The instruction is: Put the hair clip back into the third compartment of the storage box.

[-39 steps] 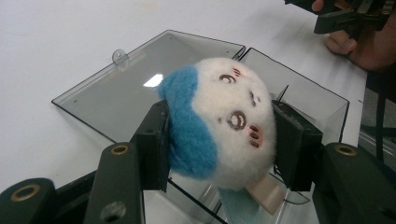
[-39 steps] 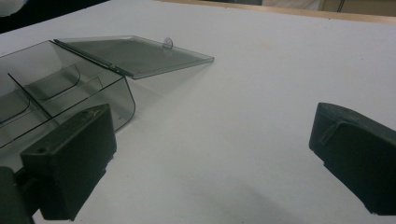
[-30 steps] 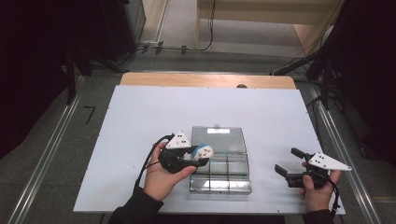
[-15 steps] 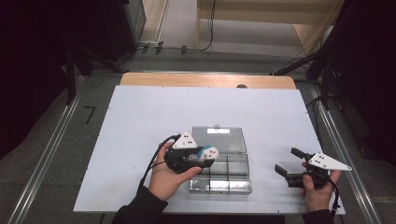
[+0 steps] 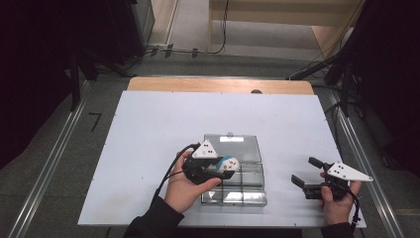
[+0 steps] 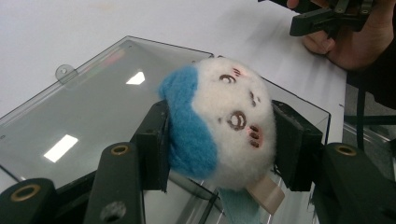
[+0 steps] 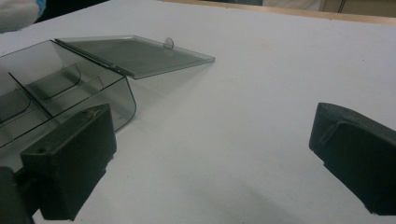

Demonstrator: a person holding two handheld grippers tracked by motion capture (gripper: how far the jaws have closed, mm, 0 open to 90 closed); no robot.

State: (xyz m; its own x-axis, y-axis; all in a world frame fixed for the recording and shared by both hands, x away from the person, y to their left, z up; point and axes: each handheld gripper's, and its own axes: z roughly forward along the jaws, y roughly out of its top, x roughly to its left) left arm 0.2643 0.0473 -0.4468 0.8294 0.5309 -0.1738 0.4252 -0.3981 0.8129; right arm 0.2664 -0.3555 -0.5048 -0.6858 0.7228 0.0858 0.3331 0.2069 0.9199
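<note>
Nearest me, at the tabletop's (image 5: pixel 148 129) near edge, both forearms are cut off by the lower border of the high view. My left gripper (image 6: pixel 219 140) has its jaws about half open and clamped on one plush toy (image 6: pixel 219 126), one pad pressing each flank. The toy is a small round ball of white fleece with a blue patch on one side, dark stitched eyes and pink cheek marks; a tan tag and a scrap of blue cloth hang beneath it, their lower ends cut off by the picture's bottom edge. In the high view the toy (image 5: pixel 229 162) is largely masked by my left gripper (image 5: pixel 218 166) and its grey plate, so little but a white-and-blue spot can be made out. It hangs over the near-centre of the tabletop, above one clear plastic box (image 5: pixel 237 186). The box has inner dividers whose compartments I cannot count through the glare, and which compartment lies under the toy I cannot tell. Its one hinged lid (image 5: pixel 233 146) lies folded open flat on the far side.

My right gripper (image 5: pixel 309 178), near the tabletop's near right corner, has its jaws spread wide with nothing between them; in the right gripper view both are cropped by the frame. Farther off lies bare white surface, then the far wooden edge.
</note>
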